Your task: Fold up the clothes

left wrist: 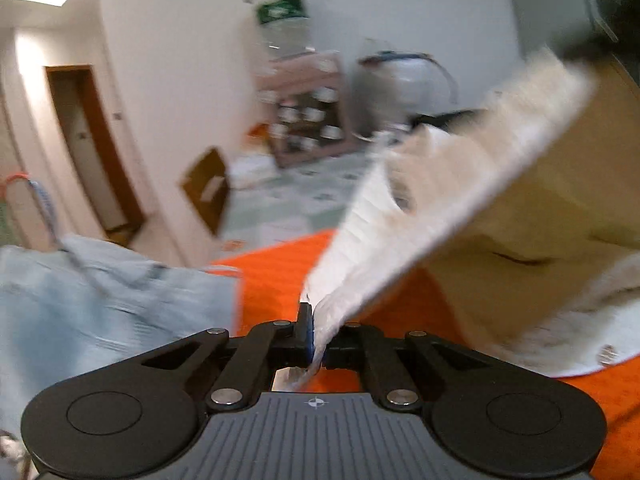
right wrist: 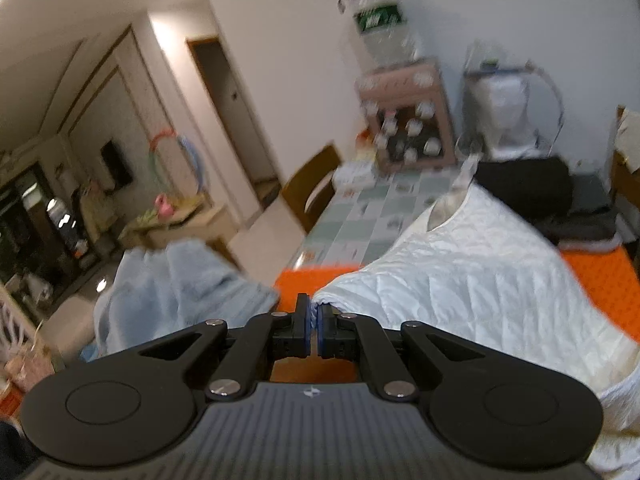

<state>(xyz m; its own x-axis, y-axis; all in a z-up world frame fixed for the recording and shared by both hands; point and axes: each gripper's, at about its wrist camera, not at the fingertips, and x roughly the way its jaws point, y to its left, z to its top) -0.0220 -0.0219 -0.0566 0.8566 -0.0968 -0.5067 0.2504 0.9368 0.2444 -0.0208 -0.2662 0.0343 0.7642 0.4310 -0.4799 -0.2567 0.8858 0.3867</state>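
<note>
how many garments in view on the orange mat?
2. The white quilted garment lies right of centre, an edge pinched in each claw. The light blue garment is bunched at the mat's left edge, untouched. More may be hidden under them.

Left gripper (left wrist: 316,336) and right gripper (right wrist: 316,328) both clamped closed.

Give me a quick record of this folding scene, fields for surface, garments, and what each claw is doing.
surface: orange mat
garment in work: white quilted garment, partly lifted
other garment: light blue garment, at the mat's left edge
left claw: shut on the white garment's edge
right claw: shut on the white garment's edge
blur: left wrist view is smeared
</note>
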